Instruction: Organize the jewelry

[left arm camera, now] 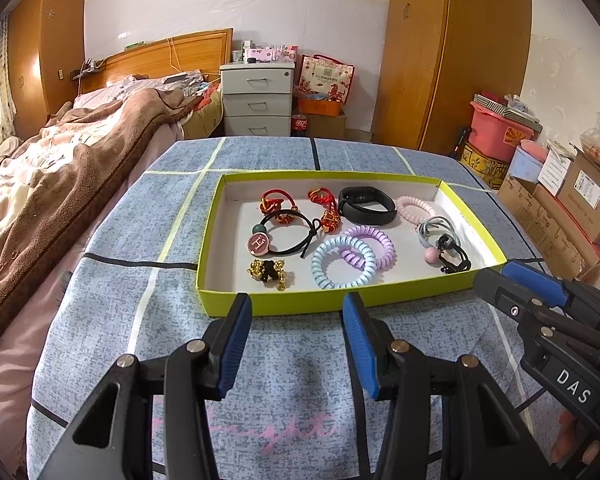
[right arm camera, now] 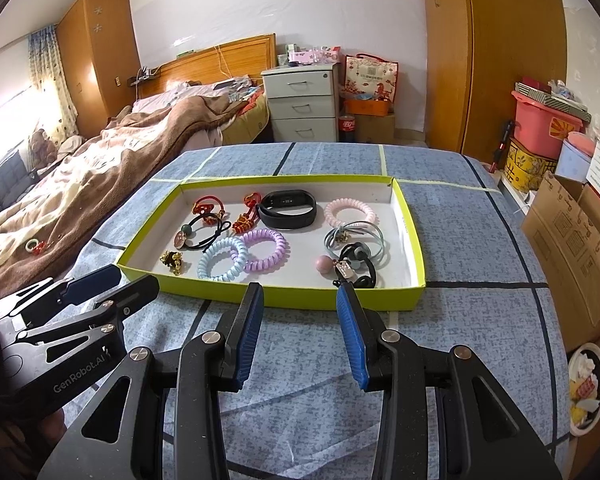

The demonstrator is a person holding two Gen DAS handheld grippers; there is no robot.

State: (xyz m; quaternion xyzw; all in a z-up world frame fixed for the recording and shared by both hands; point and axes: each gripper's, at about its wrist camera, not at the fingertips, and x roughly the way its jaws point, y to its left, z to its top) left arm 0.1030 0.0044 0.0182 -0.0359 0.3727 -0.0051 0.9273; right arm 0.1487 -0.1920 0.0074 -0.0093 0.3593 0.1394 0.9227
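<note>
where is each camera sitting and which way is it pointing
Left wrist: rides the left gripper, looking forward over the blue patterned cloth at the shallow yellow-green cardboard tray of hair ties; its own open blue-padded fingers show, with the right gripper at the right edge.
Right wrist: rides the right gripper, facing the same way from further right; its open fingers show, with the left gripper at lower left.
Shared: the tray, black wristband, bed.

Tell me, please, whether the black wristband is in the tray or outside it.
In. The black wristband lies on the white floor inside the yellow-green tray, near its far wall, beside the pink coil tie.
</note>
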